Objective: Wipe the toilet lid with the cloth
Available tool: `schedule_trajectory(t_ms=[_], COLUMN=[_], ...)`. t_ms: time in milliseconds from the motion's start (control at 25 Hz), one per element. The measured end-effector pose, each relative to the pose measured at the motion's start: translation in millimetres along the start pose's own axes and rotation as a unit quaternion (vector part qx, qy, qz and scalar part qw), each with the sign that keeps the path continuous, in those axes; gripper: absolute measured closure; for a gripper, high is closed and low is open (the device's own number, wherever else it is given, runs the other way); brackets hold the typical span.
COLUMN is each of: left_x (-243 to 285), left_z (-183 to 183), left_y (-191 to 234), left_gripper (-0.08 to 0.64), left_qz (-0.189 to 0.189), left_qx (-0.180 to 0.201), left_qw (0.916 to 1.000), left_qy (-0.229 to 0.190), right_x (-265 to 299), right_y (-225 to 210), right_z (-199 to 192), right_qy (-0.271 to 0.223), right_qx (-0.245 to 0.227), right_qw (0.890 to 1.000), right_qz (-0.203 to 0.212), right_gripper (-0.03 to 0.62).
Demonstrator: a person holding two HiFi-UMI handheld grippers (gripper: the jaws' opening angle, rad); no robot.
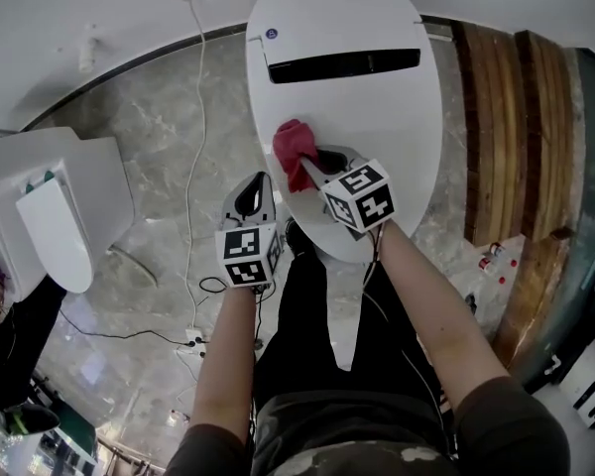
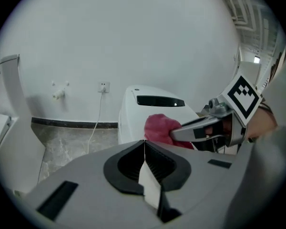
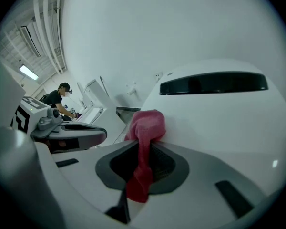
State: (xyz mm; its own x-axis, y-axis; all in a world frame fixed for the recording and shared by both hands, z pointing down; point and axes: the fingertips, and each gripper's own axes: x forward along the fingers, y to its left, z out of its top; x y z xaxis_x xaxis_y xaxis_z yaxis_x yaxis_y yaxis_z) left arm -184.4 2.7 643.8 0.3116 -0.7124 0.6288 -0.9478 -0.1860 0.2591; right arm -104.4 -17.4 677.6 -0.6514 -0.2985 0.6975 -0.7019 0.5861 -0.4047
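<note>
The white toilet lid (image 1: 367, 107) fills the upper middle of the head view, closed, with a dark slot near its back. A red cloth (image 1: 294, 150) lies bunched on the lid's left front part, and my right gripper (image 1: 307, 167) is shut on the cloth (image 3: 144, 142), whose tail hangs between the jaws. My left gripper (image 1: 255, 188) hangs shut and empty beside the lid's left edge, over the floor. In the left gripper view the cloth (image 2: 159, 128) and the lid (image 2: 155, 111) lie ahead, and the right gripper's jaws reach in from the right.
A second white toilet (image 1: 55, 216) stands at the left. A white cable (image 1: 191, 167) runs down the wall and across the marble floor (image 1: 149, 147). A wooden bench (image 1: 511, 127) stands right of the toilet. A person (image 3: 57, 99) works in the background.
</note>
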Motion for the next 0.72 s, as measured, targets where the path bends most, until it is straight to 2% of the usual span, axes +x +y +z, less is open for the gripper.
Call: schedule_trajectory(t_ms=[160, 440, 560, 720], left_x=[11, 45, 57, 65], left_z=[-5, 3, 1, -13], left_y=[-45, -153, -201, -253], left_gripper=[0.551, 0.551, 0.552, 0.551], left_qz=[-0.019, -0.051, -0.061, -0.073], left_qx=[0.001, 0.018, 0.022, 0.009], left_qw=[0.9998, 0.9986, 0.9979, 0.9973], left_qy=[0.007, 0.001, -0.002, -0.001], right_x=[-42, -135, -172, -207], right_y=[-49, -162, -203, -237], right_z=[-9, -42, -64, -96], right_qy=[-0.008, -0.023, -0.022, -0.010], right_qx=[0.009, 0.051, 0.064, 0.071], right_qw=[0.999, 0.994, 0.991, 0.990], right_qz=[-0.032, -0.096, -0.113, -0.122], right_gripper=[0.549, 0.549, 0.549, 0.549])
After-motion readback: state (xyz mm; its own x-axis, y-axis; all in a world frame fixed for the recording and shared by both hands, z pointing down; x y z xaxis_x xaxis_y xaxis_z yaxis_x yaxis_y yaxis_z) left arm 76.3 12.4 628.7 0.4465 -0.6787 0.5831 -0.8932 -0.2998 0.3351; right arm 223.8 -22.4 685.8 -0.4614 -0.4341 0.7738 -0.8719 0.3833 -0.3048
